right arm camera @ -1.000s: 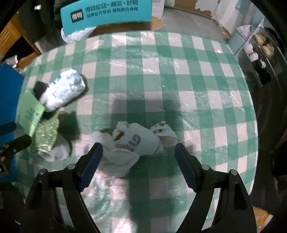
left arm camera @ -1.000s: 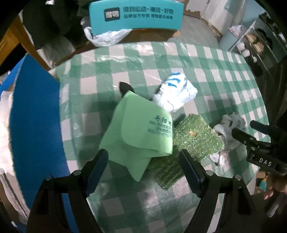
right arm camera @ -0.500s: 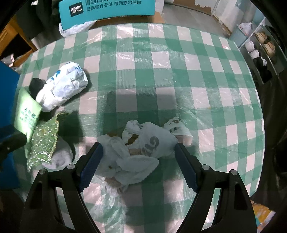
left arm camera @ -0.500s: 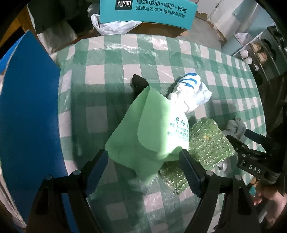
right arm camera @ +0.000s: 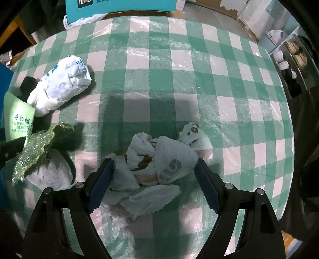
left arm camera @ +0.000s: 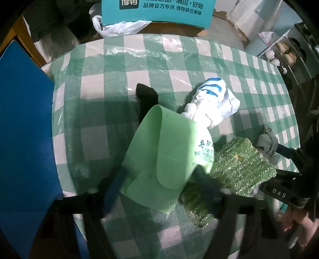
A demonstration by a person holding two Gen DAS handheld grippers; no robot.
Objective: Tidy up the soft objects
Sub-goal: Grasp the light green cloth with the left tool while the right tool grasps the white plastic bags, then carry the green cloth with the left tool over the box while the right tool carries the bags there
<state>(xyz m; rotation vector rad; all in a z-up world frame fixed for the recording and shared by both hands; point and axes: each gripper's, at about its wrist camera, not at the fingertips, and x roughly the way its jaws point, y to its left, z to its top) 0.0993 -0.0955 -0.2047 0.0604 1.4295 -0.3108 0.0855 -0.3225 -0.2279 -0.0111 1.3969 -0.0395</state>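
In the left wrist view my left gripper (left arm camera: pixel 159 185) is open, its fingers on either side of a folded light green cloth (left arm camera: pixel 161 151) that lies over a glittery green scouring cloth (left arm camera: pixel 241 165). Behind them lie a black sock (left arm camera: pixel 146 95) and a crumpled white and blue bag (left arm camera: pixel 211 103). In the right wrist view my right gripper (right arm camera: pixel 153 183) is open around a heap of crumpled white cloths with brown stains (right arm camera: pixel 159 163). The green cloth (right arm camera: pixel 19 119), scouring cloth (right arm camera: pixel 37 149) and white and blue bag (right arm camera: pixel 59 85) show at the left.
The round table has a green and white checked cover (right arm camera: pixel 179 79). A blue board (left arm camera: pixel 24 139) stands at its left edge. A teal box (left arm camera: pixel 157 10) and a white plastic bag (left arm camera: pixel 119 27) sit behind the table. A grey cloth (right arm camera: pixel 51 173) lies under the scouring cloth.
Both grippers have moved forward and down. The left fingers now flank the green cloth, and the right fingers now flank the white cloth heap. Both stay open.
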